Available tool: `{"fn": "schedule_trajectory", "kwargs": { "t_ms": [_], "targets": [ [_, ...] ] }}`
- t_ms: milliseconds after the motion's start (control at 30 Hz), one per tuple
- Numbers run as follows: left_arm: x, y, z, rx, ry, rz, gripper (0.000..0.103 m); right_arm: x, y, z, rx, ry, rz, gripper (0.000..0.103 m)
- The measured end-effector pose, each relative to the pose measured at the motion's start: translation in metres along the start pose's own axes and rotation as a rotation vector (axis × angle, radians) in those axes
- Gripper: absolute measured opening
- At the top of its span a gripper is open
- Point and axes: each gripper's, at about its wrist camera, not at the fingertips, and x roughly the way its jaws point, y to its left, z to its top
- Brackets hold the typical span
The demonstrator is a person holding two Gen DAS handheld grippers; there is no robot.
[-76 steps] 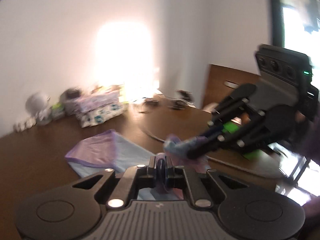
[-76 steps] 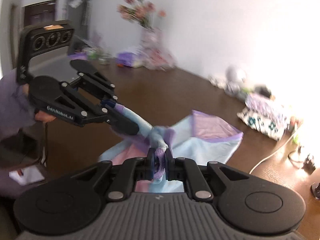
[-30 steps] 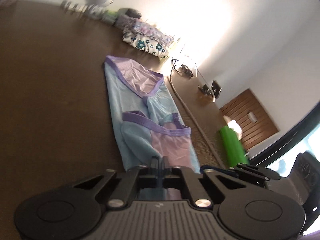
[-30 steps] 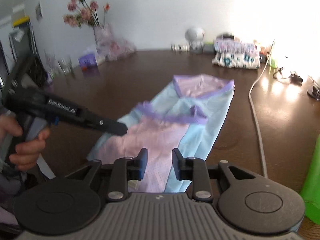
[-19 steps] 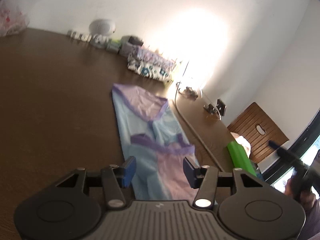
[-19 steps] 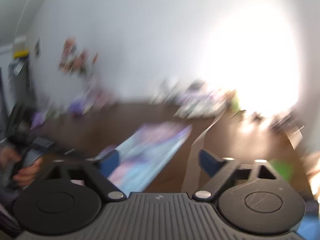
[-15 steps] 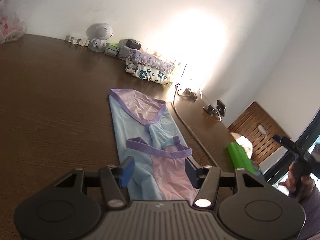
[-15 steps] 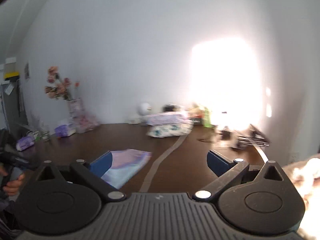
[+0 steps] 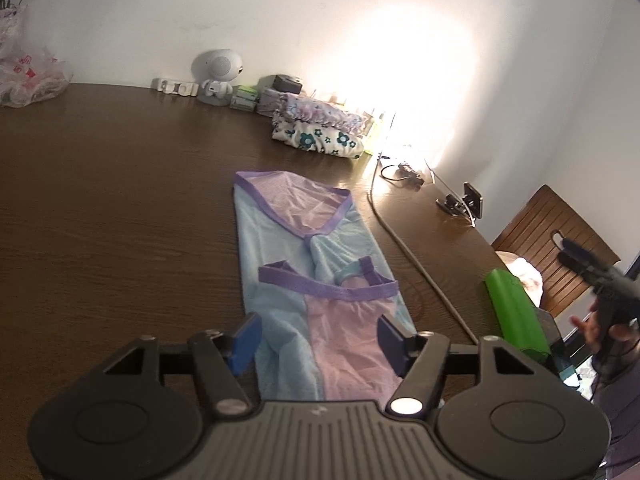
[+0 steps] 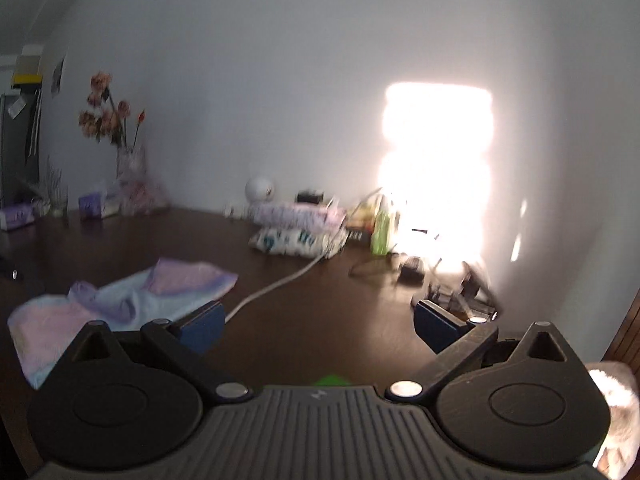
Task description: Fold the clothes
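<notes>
Left gripper (image 9: 318,338) stands wide open and empty above the near hem of the light-blue and pink garment with purple trim (image 9: 316,280), which lies flat in a long strip on the dark wooden table (image 9: 112,216). Right gripper (image 10: 318,326) is likewise spread, holding nothing, well off to the side. One lengthwise fold appears done; next, I judge, a fresh grip on the near end to fold it toward the far end. A second earlier the left gripper pinched the cloth; both have since released and withdrawn. Beyond lies a floral fabric bundle (image 9: 318,132).
</notes>
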Motion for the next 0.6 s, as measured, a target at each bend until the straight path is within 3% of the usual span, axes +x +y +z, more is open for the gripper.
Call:
{"fn": "schedule_trajectory", "kwargs": {
  "t_ms": [167,267,367,467,533,600],
  "targets": [
    [0.005,0.005,-0.004,0.009,0.019,0.019,0.066,-0.023,0.033,0.007,0.017,0.020,-0.002,0.103],
    [0.011,0.012,-0.002,-0.017,0.015,0.015,0.066,-0.043,0.082,0.005,0.048,0.025,0.072,0.103],
    [0.019,0.018,0.001,-0.041,0.026,-0.019,0.066,-0.048,0.143,-0.002,0.118,0.070,0.224,0.103],
    [0.029,0.014,0.002,-0.016,0.041,-0.032,0.064,-0.032,0.190,-0.008,0.141,0.123,0.238,0.102],
    [0.034,0.009,0.000,0.013,0.055,-0.026,0.061,-0.016,0.215,-0.010,0.142,0.166,0.175,0.098],
    [0.035,0.006,-0.004,0.029,0.041,-0.032,0.048,0.004,0.233,-0.012,0.128,0.232,0.164,0.079]
  ]
}}
